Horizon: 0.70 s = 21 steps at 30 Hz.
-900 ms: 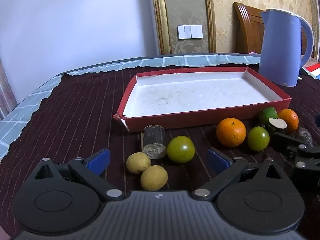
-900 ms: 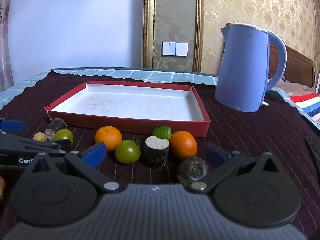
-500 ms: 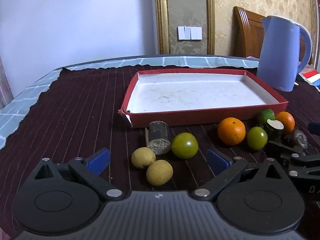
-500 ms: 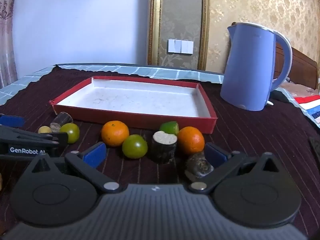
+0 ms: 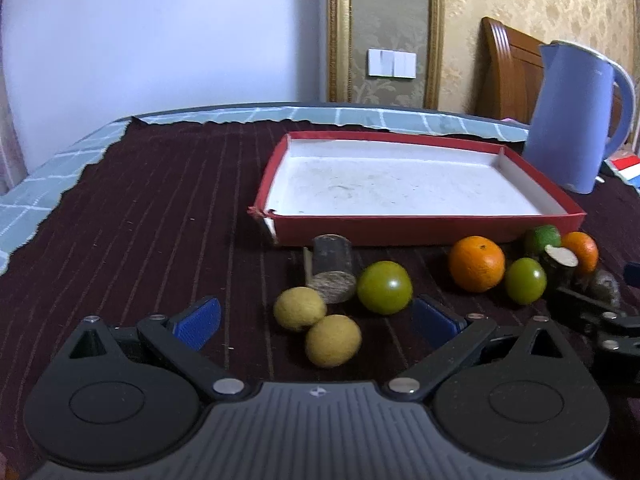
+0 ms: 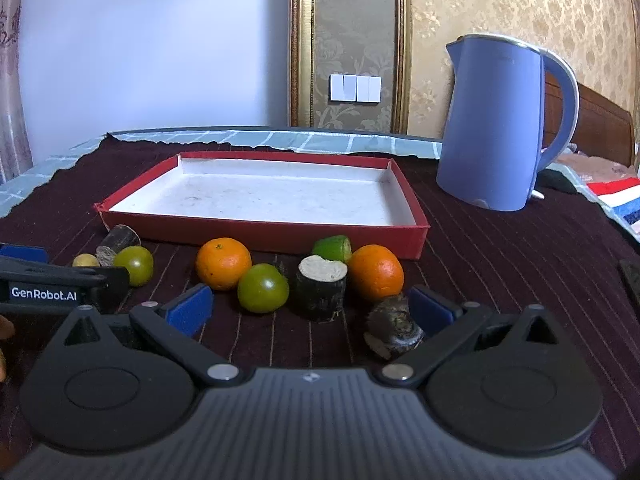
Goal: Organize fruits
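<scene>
A red tray (image 5: pixel 420 229) (image 6: pixel 280 236) with a white floor stands empty on the dark cloth. In front of it lie two yellow fruits (image 5: pixel 334 340), a green fruit (image 5: pixel 384 287), a dark cut stalk piece (image 5: pixel 332 268), an orange (image 5: pixel 476 264), a second green fruit (image 5: pixel 525 280) and more. My left gripper (image 5: pixel 316 316) is open just before the yellow fruits. My right gripper (image 6: pixel 310 306) is open before an upright cut stalk piece (image 6: pixel 321 288), a green fruit (image 6: pixel 263 288), two oranges (image 6: pixel 223 263) (image 6: pixel 375 273) and a dark lump (image 6: pixel 394 326) by its right finger.
A blue kettle (image 6: pixel 500 124) (image 5: pixel 576 116) stands right of the tray. A lime-green cut fruit (image 6: pixel 333 248) lies against the tray's front wall. A striped cloth (image 6: pixel 616 196) lies at the far right. The other gripper's body (image 6: pixel 60 288) shows at the left.
Both grippers have shifted a little, so the tray and fruits sit further right in the left view and the fruits look nearer in the right view. Both stay open and empty.
</scene>
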### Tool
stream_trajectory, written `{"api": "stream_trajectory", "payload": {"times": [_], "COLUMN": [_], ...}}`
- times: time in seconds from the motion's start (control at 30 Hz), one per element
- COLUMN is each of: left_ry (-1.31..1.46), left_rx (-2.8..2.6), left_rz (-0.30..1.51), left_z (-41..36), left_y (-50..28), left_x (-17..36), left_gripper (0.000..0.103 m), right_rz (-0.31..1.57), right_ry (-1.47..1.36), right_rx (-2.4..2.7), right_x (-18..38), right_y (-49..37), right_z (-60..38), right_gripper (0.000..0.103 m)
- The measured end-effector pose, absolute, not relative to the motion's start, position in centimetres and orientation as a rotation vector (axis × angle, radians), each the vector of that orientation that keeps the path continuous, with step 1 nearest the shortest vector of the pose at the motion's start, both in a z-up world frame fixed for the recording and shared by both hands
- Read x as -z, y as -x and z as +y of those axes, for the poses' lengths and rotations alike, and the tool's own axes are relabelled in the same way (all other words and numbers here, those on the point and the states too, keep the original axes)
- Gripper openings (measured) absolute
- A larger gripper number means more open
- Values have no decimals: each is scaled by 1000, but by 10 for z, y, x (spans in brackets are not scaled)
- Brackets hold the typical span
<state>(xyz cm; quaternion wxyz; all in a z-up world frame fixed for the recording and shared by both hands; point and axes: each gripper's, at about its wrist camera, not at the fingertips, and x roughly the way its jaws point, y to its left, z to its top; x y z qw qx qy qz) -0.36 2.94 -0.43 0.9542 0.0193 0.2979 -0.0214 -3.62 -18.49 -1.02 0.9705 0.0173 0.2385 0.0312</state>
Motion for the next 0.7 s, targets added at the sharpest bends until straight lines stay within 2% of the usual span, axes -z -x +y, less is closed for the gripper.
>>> {"api": "stream_trajectory", "payload": {"times": [0.7], "left_ry": [-123], "left_rx": [53], "left_rz": [601], "left_z": [22], "left_y": [7], "left_x": [7], "left_gripper": [103], "right_rz": [513], "right_ry": [-34], "right_rx": [-63], "right_x": [18], "right_y": [30], "right_z": [-181], "right_gripper": [103]}}
